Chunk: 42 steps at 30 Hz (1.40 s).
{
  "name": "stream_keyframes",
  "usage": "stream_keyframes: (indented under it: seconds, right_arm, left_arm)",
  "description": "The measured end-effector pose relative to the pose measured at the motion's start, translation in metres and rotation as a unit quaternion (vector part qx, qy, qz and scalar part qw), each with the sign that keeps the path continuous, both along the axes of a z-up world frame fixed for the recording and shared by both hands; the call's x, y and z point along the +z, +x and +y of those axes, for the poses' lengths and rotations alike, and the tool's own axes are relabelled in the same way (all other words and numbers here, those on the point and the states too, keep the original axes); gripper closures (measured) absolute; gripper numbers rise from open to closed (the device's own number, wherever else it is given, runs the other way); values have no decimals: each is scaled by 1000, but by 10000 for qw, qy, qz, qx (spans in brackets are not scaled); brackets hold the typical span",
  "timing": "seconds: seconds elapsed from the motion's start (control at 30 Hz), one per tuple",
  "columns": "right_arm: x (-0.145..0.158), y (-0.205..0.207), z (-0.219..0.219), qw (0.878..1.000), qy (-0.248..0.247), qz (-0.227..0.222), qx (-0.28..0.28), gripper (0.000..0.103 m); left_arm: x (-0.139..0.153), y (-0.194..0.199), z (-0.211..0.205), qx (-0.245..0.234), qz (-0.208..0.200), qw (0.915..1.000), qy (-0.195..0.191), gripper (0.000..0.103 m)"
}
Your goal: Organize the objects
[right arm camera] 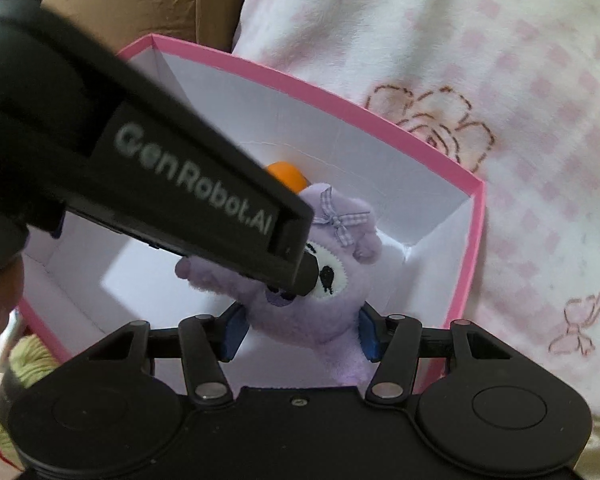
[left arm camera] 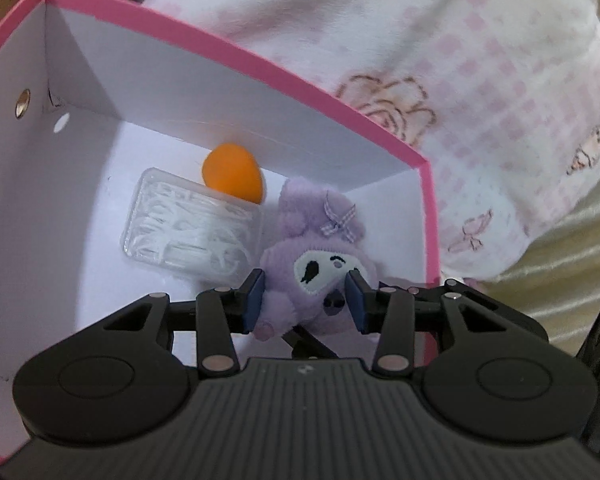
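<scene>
The right claw (right arm camera: 298, 330) grips the purple plush toy (right arm camera: 332, 304) by its body, blue pads pressed into the fur on both sides. The left claw (left arm camera: 306, 300) brackets the toy's (left arm camera: 320, 248) face, half open; whether its pads press, the views cannot tell. The toy hangs in the pink box (left arm camera: 236, 52). On the box floor lie a clear plastic case (left arm camera: 188, 228) and, at its one o'clock, an orange ball (left arm camera: 232, 176). A pink checked blanket (left arm camera: 480, 80) surrounds the box.

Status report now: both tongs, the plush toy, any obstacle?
Both tongs shut on purple plush. Plush over pink box. No obstacle seen.
</scene>
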State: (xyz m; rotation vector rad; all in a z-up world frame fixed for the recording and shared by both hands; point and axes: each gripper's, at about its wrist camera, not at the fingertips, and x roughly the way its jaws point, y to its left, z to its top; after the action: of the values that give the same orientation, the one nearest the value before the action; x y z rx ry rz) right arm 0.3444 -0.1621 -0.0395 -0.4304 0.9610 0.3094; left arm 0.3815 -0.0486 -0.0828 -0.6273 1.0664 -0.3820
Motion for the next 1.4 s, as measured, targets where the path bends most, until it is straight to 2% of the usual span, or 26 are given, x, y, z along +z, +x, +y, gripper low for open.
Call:
stream_keyframes:
  seconds: [0.37, 0.43, 0.5, 0.57, 0.77, 0.8, 0.83, 0.87, 0.93, 0.97, 1.03, 1.1, 1.17, 1.33, 1.37, 1.4]
  right_arm:
    - [-17, 7, 15, 9974, -681, -71, 205, 43]
    - [-21, 7, 19, 9963, -843, -91, 165, 43]
    - [-24, 8, 21, 9959, -896, -85, 121, 43]
    - [-26, 7, 21, 9955, -928, -134, 110, 43]
    - [-24, -1, 18, 9961, -808, -251, 240, 38]
    - [-22, -2, 18, 9962, -795, -263, 244, 37]
    - [-19, -5, 17, 9961, -795, -302, 240, 34]
    - [-16, -8, 16, 9961, -781, -358, 210, 24]
    - [-7, -15, 11, 9964, -656, -516, 149, 21]
    - [-4, -18, 9, 9963, -619, -589, 123, 23]
    - [-2, -22, 4, 9961, -611, -621, 100, 32]
    - [-4, -21, -1, 9965, -673, -495, 64, 55]
    - [-7, -24, -3, 9953, -804, -530, 138, 61]
    - [-5, -28, -5, 9952, -787, -514, 260, 67]
    - [-5, -29, -5, 9956, -748, -466, 319, 66]
    - [-5, -30, -5, 9963, -663, -387, 398, 61]
  left_arm:
    - [-11, 4, 5, 150, 123, 9998, 72, 63]
    - [-16, 3, 7, 174, 157, 9997, 0, 65]
    - [-19, 4, 8, 132, 155, 9997, -115, 75]
    - [-17, 4, 7, 118, -23, 9999, 4, 79]
    - [-13, 5, 5, 207, -55, 9997, 118, 80]
    - [-13, 6, 5, 216, -28, 9997, 117, 83]
    - [-14, 6, 5, 236, 11, 9996, 139, 86]
    - [-16, 6, 4, 256, 60, 9995, 166, 87]
    - [-21, 7, 3, 272, 173, 9994, 148, 89]
    - [-23, 6, 3, 283, 174, 9994, 91, 90]
    - [-24, 5, 3, 318, 148, 9994, 36, 90]
    - [-25, 4, 2, 330, 136, 9994, 28, 90]
    - [-24, 4, 1, 299, 120, 9995, 42, 90]
    - [-20, 1, 3, 263, 47, 9995, 193, 90]
    - [-19, 0, 5, 276, 23, 9995, 163, 90]
    - [-18, 0, 6, 284, -4, 9995, 135, 90]
